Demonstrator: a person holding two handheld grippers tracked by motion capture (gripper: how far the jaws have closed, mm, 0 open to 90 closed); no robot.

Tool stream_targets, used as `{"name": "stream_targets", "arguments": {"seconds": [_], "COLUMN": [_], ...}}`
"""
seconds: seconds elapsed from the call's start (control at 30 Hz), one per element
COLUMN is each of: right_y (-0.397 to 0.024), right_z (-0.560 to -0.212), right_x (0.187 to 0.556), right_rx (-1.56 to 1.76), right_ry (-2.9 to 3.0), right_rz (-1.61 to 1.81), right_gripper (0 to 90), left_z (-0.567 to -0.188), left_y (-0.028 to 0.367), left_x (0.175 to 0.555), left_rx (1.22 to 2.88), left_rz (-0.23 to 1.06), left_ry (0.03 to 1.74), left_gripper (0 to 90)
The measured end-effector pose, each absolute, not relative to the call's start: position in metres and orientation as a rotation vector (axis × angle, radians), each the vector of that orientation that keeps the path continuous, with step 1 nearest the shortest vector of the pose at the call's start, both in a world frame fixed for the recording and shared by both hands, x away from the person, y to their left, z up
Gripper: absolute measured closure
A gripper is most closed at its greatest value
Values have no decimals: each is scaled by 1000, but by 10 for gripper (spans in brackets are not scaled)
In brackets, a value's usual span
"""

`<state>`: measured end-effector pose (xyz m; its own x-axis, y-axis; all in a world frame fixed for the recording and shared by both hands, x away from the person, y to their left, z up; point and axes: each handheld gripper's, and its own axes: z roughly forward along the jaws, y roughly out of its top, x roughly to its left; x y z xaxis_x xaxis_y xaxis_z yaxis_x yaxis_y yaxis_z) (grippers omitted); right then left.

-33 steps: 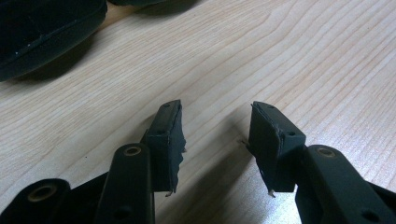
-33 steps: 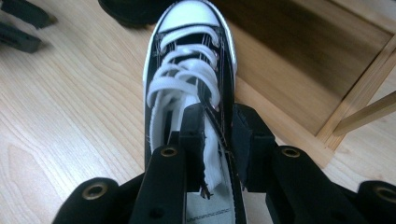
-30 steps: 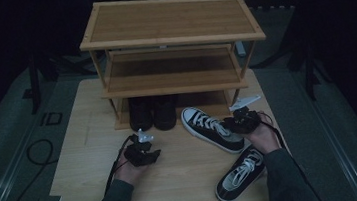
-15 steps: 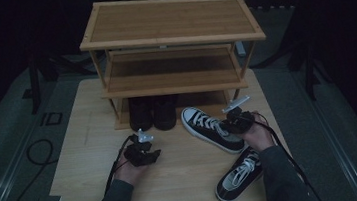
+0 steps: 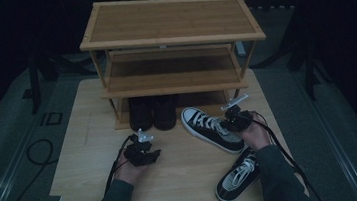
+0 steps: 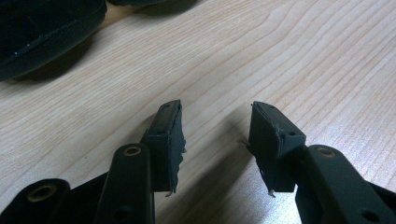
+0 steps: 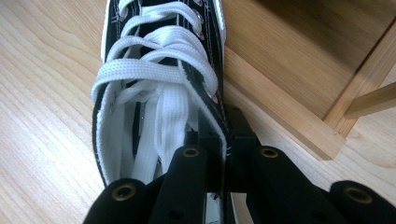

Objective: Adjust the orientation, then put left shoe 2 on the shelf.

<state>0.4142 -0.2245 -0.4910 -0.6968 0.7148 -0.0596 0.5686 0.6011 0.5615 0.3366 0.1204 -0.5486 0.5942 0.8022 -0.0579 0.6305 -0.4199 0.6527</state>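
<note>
Pinching the side wall of a black-and-white sneaker (image 7: 154,98), the right gripper (image 7: 223,140) has its jaws closed narrow on the canvas beside the laces; they have just been closing, with that wall between them. In the high view the right gripper (image 5: 236,119) sits at the heel end of this sneaker (image 5: 210,129), which lies on the table (image 5: 190,179) at about 4 o'clock from the shoe rack (image 5: 171,46), its toe pointing toward 11 o'clock, just in front of the rack's lowest shelf. A second sneaker (image 5: 237,176) of the same kind lies at 6 o'clock from the first, near the table's front edge, touching the person's right sleeve.

The left gripper (image 5: 141,152) rests low over bare wood at about 9 o'clock from the held sneaker, well apart from it. In the left gripper view its jaws stand wide with nothing between them, just the table grain (image 6: 280,60) under the left gripper (image 6: 215,135).

A pair of black shoes (image 5: 152,112) stands under the rack's lowest shelf, at 12 o'clock from the left gripper; one dark toe (image 6: 42,32) shows at 10 o'clock in the left gripper view.
</note>
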Motion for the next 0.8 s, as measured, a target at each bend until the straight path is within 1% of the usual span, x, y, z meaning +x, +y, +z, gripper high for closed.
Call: {"name": "stream_targets", "arguments": {"seconds": [0.43,0.8], "right_y": [-227,-230], "right_z": [-490,-477], "right_x": [414,416], "right_rx": [1072,1072], "right_ry": [2542,2535], "right_rz": [798,857], "right_gripper": [881,883], "left_z": [-549,-549], "left_y": [121,120], "left_x": [337,336], "left_rx": [2184,2185], "left_rz": [346,349], "left_ry": [1129,1128], "left_gripper": [547,546]}}
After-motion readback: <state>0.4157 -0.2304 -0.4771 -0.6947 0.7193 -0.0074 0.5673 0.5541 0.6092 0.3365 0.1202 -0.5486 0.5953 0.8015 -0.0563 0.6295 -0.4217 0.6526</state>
